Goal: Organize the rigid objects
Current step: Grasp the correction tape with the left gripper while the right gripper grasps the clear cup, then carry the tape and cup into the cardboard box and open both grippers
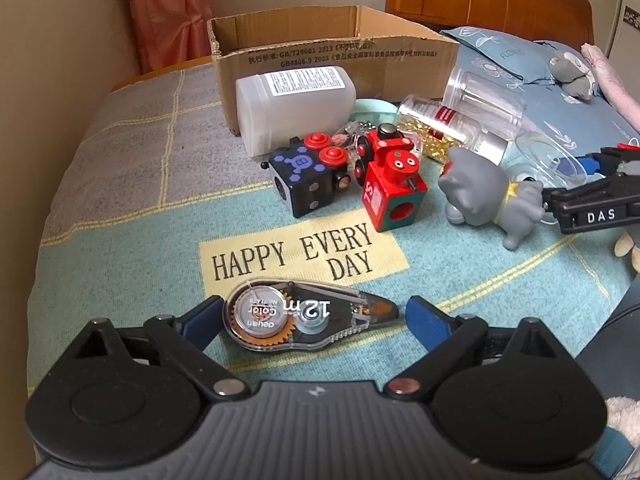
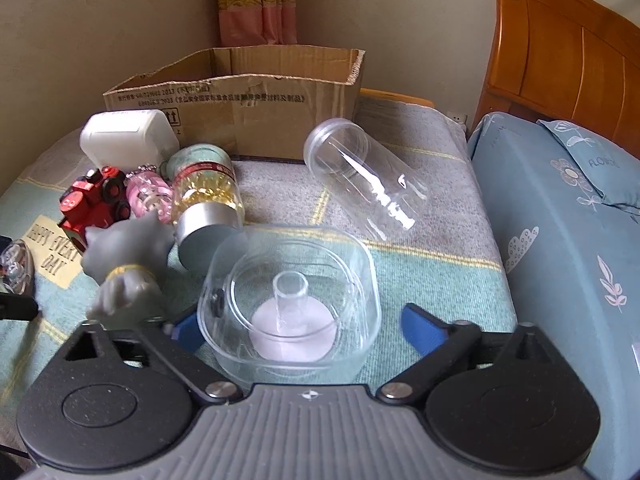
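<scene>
Straddling a correction-tape dispenser [image 1: 308, 316], left tool [image 1: 312, 314]: blue pads spread either side, left pad just beside the round end, right pad a bit clear of the tip, no squeeze visible. Dispenser flat on the bed blanket [image 1: 120, 240], right in front of the tool base. Just beyond, yellow "HAPPY EVERY DAY" patch [image 1: 296, 256]. Further ahead, black cube toy w/ red knobs [image 1: 308, 172] and red toy train [image 1: 390, 176], touching or nearly so. Right of those, grey animal figure [image 1: 484, 196]. Behind cube, white plastic bottle [image 1: 292, 108] on its side, against the cardboard box [image 1: 332, 64]. Box open-topped, farthest ahead.

Straddling a clear square container [image 2: 292, 304], right tool [image 2: 298, 328]: pads spread, left pad at or near the container wall, contact unclear; right pad apart w/ visible gap. Container between the pads, white disc and short clear tube inside. Left of tool, grey figure again, close, blurred. Ahead-left, capsule bottle w/ silver cap [image 2: 208, 200] on its side, pink keychain item [image 2: 148, 196] beside it. Ahead-right, clear jar [image 2: 364, 180] lying tilted, well apart from container. Far right, blue pillow [image 2: 568, 216] and wooden headboard [image 2: 568, 52].
</scene>
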